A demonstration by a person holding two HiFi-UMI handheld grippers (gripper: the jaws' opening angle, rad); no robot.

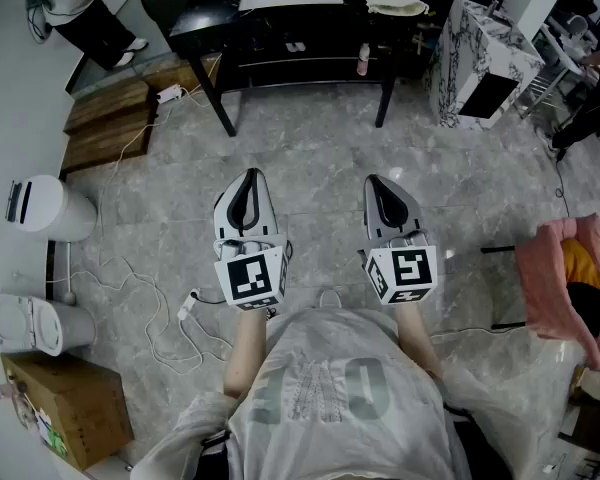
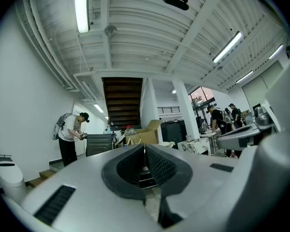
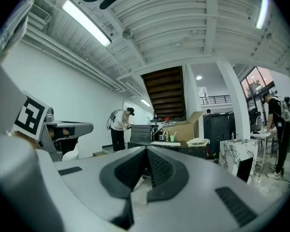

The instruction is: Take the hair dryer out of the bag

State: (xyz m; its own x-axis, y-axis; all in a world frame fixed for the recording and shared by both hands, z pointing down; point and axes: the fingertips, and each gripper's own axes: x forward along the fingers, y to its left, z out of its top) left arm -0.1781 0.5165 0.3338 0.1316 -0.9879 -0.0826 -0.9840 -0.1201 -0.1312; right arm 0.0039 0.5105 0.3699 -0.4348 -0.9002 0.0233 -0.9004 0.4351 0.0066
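The left tool [image 1: 250, 180] has its jaws pressed together with nothing between them, as its own view [image 2: 144, 150] shows plainly. The right tool [image 1: 378, 186] is the same, jaws together and empty [image 3: 146, 152]. Both are held level, side by side and a little apart, out in front of the person's chest, and they hang over bare floor [image 1: 320, 148], touching nothing.

Ahead, well apart from both tools, stands a dark tabletop [image 1: 205, 23] with a few small things on it. A marbled cabinet [image 1: 480, 53] is to its right. A white cord [image 1: 150, 313] trails in loops over the floor to the left, near a cardboard box [image 1: 65, 408].

The hair dryer is in none of the views. At the right edge sits a pink cloth bag [image 1: 552, 268] with something yellow inside. I take this for the bag of the task, though I cannot tell what it holds.

The task looks not yet begun. The risks I see:
- Jaws that reach the bag while together would only push the soft cloth.
- Jaws that close on cloth along with the dryer could drag the whole bag off its perch.
- A dryer's own lead may snag on the bag's mouth.
- The loose cord on the floor could catch a foot.
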